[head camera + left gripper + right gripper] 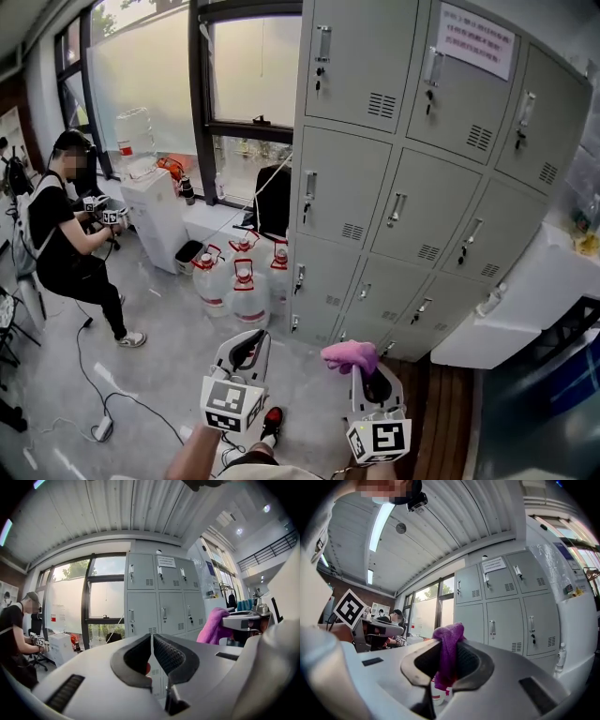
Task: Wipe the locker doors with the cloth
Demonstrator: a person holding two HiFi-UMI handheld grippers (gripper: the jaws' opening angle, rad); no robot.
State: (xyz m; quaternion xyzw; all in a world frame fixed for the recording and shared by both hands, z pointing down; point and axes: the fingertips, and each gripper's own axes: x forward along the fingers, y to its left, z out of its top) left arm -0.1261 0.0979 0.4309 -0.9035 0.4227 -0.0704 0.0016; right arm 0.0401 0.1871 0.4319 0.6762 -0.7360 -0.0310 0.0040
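A grey bank of locker doors (412, 187) stands ahead, three rows high, with a paper notice (475, 39) on the top row. The same lockers (161, 597) fill the middle of the left gripper view and the lockers (511, 606) the right of the right gripper view. My right gripper (361, 367) is shut on a purple cloth (350, 354), whose bunched top (448, 634) sticks out above the pads. It is held low, short of the bottom locker row. My left gripper (251, 349) is beside it, jaws shut with nothing between them (152, 656).
Several water jugs (242, 277) stand on the floor left of the lockers, by a white dispenser (155, 216) and the window (253, 70). A person (66, 244) sits at far left. A cable (122, 398) lies on the floor. A white counter (525, 300) juts out at right.
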